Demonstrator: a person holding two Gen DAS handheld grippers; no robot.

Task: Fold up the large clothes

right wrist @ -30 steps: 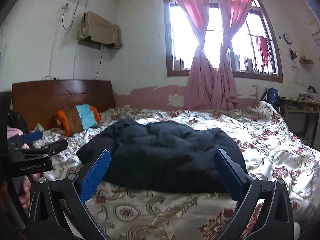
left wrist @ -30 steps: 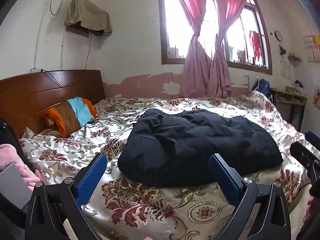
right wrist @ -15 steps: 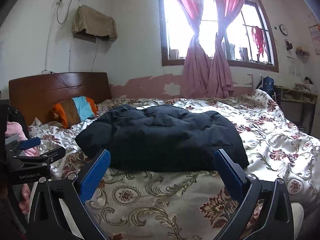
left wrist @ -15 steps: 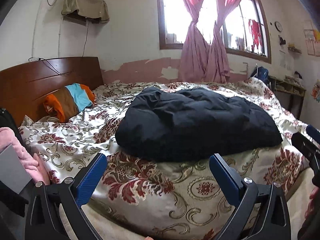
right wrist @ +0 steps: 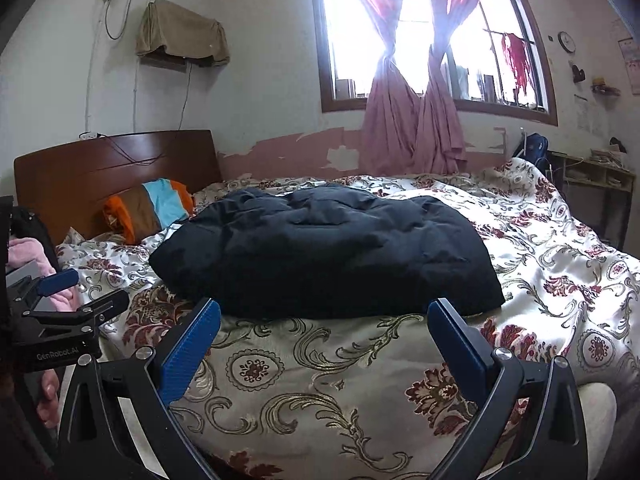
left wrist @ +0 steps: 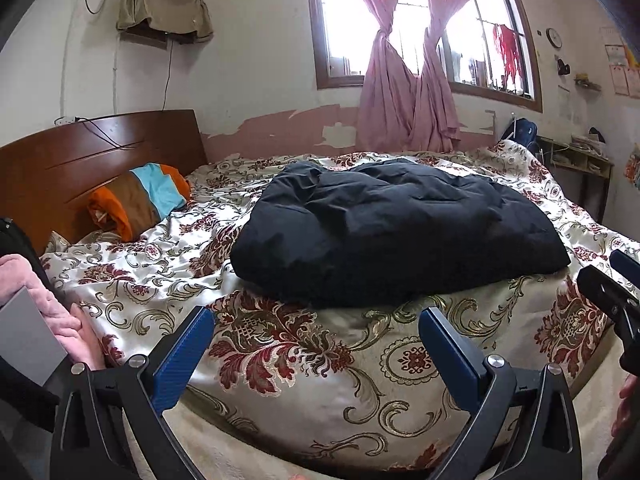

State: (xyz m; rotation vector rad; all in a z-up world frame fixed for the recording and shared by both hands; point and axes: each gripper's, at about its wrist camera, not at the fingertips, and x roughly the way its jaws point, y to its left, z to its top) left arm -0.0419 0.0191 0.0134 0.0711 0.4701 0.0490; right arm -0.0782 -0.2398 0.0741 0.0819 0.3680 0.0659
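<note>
A large black padded jacket (left wrist: 396, 236) (right wrist: 328, 252) lies in a bulky heap on the floral bedspread (left wrist: 304, 344) (right wrist: 320, 364), near the bed's front edge. My left gripper (left wrist: 316, 320) is open, held in front of the bed edge and short of the jacket, nothing between its blue fingers (left wrist: 182, 354). Also open and empty, my right gripper (right wrist: 326, 316) hangs before the jacket's near edge. The left gripper (right wrist: 60, 304) shows at the left of the right wrist view, and the right gripper (left wrist: 612, 284) at the right edge of the left wrist view.
A striped orange, brown and blue pillow (left wrist: 140, 200) leans on the wooden headboard (left wrist: 80, 164). Pink cloth (left wrist: 44, 312) lies at the far left. A window with pink curtains (left wrist: 404, 92) is behind the bed, and a desk (left wrist: 576, 168) stands at the right.
Both grippers have dropped lower and pulled back slightly, so more of the bedspread's front side shows. The jacket has not moved. Both grippers stay open.
</note>
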